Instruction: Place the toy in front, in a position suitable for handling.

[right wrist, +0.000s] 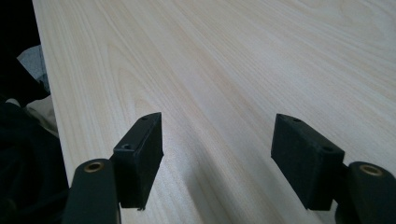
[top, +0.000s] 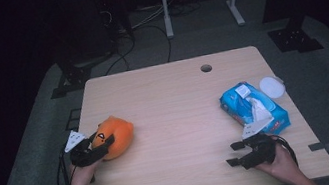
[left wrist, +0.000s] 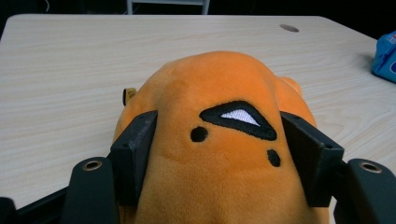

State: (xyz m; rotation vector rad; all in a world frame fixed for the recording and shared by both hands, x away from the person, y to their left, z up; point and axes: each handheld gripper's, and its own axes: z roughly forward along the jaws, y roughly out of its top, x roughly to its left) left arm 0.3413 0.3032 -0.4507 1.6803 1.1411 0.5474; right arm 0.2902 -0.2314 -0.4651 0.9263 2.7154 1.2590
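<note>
The orange plush toy (top: 114, 135) lies on the bench (top: 174, 101) near its left edge, on the person's left side. The left gripper (top: 103, 144) has it: in the left gripper view the toy (left wrist: 219, 154) sits squarely between the two black jaws, one pad pressed into each flank of the soft body, so the jaws are closed onto the toy as far as its bulk allows. A black patch with a white triangle and two black dots show on the toy's upper side, facing the camera. The toy rests on the bench surface.

The right gripper (top: 233, 154) is at the near right part of the bench, well apart from the toy. In the right gripper view (right wrist: 217, 149) its jaws stand wide apart with bare wood between them and hold nothing.

Just beyond the right gripper lies a blue pack of wipes (top: 254, 108), its flap open and a white wipe sticking up from the opening. A white round lid (top: 271, 87) lies just beside the pack's far right corner.
</note>
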